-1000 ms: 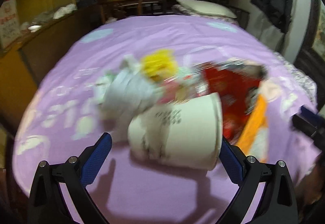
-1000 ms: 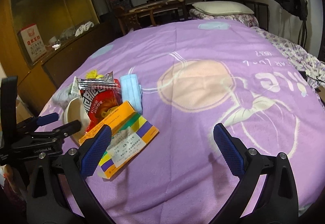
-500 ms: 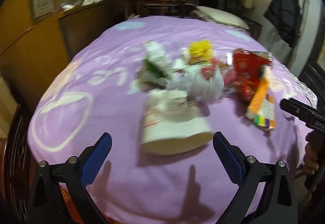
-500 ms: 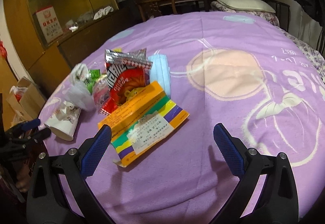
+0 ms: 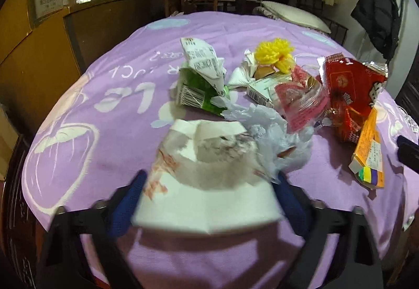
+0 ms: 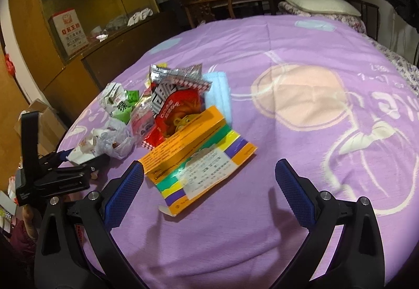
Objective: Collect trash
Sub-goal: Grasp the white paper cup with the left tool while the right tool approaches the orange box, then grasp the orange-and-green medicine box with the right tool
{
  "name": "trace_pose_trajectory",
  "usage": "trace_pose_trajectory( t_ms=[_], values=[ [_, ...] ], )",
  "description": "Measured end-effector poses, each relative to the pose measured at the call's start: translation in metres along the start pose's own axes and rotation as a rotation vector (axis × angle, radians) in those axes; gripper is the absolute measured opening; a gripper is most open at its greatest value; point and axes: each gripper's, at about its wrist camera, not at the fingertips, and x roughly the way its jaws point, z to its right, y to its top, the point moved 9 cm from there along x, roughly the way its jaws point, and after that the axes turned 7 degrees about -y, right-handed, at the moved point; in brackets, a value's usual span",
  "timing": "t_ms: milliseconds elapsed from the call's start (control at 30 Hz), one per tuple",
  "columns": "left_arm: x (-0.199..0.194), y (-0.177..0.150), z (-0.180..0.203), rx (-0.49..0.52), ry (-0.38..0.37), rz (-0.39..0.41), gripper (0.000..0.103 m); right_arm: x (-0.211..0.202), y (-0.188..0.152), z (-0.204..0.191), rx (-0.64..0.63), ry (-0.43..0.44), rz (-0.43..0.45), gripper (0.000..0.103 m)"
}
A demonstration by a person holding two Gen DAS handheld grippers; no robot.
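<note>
Crushed paper cup [image 5: 207, 184] | lies on bed [image 5: 104, 147], between closing left hand-held gripper [image 5: 209, 200] jaws, contact blurred | right hand-held gripper [image 6: 209, 184] spread, empty, likely waiting

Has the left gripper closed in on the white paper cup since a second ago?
Yes. Left gripper advanced; its closing jaws now flank the white paper cup on the purple blanket.

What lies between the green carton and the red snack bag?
In the left wrist view, between green carton and red snack bag: white tissue, small box, pink wrapper.
</note>
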Motion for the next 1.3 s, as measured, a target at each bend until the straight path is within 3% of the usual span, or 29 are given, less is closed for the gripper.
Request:
trace_pose_trajectory(
  t_ms=[300,433,600,667,733,867,1000,1133,1233,1300],
  values=[
    [-0.021,0.003,-0.007,-0.008,0.005,0.054,0.087,0.037,0.009,-0.032,0.019,0.020,-0.061,0.096],
    [-0.024,-0.003,-0.007,0.003,0.008,0.037,0.088,0.044,0.005,-0.029,-0.080,-0.131,-0.057,0.096],
    [-0.028,-0.014,-0.024,-0.002,0.043,0.031,0.088,0.022,-0.009,0.015,-0.166,-0.288,-0.040,0.096],
    [-0.030,-0.016,-0.029,-0.014,0.037,0.028,0.089,0.010,-0.012,0.030,-0.140,-0.262,-0.034,0.096],
    [-0.031,-0.017,-0.029,-0.020,0.019,0.028,0.097,-0.002,-0.011,0.037,-0.091,-0.202,-0.013,0.096],
    [-0.025,-0.018,-0.026,0.001,0.043,0.023,0.097,-0.008,-0.008,0.038,-0.001,-0.120,-0.006,0.096],
    [-0.014,-0.024,-0.037,-0.049,0.045,-0.019,0.097,-0.004,-0.001,0.042,0.051,-0.131,0.013,0.096],
    [-0.018,-0.021,-0.045,-0.063,0.069,-0.002,0.097,0.006,0.007,0.039,0.073,-0.102,0.007,0.096],
    [-0.018,-0.021,-0.047,-0.078,0.063,-0.003,0.097,0.011,0.007,0.026,0.046,-0.095,-0.002,0.096],
    [-0.016,-0.021,-0.047,-0.077,0.062,-0.007,0.097,0.020,0.005,0.019,-0.007,-0.139,-0.018,0.096]
  ],
)
